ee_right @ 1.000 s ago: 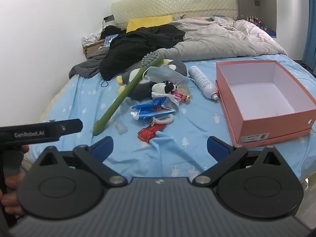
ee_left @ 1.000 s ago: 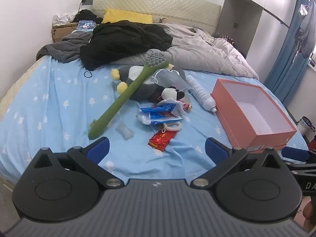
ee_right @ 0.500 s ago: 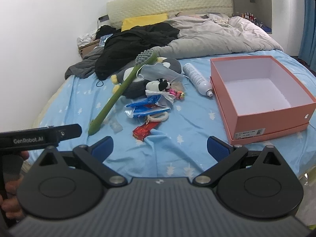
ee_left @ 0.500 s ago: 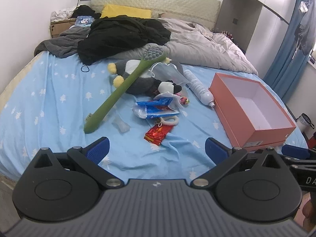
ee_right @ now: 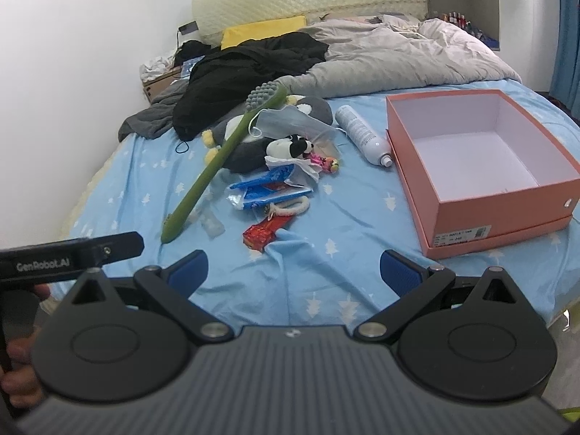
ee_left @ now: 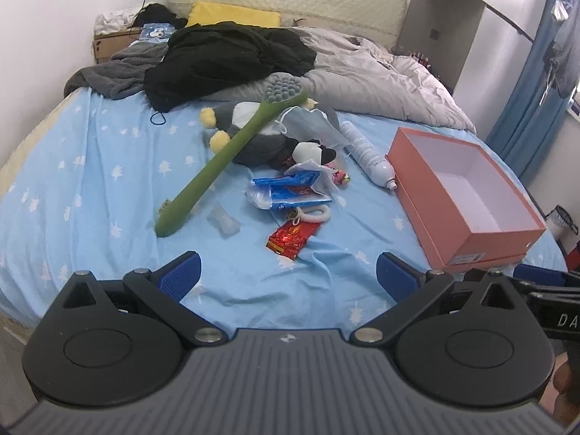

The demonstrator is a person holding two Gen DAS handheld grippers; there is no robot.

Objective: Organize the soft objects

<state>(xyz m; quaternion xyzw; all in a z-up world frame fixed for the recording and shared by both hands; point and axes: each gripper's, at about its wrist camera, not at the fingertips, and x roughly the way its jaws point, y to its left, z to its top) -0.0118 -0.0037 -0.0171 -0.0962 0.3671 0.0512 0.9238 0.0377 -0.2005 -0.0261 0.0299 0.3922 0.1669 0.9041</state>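
Plush penguin [ee_left: 253, 145] mid-bed; foot edge bare.

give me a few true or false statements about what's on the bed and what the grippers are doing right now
1. The pink box is empty. True.
2. The green brush lies inside the box. False: it lies on the blue sheet, its head propped on the penguin plush.
3. The left gripper holds the red packet. False: it is open and holds nothing.
4. The white bottle lies beside the box. True.
5. The right gripper is open. True.
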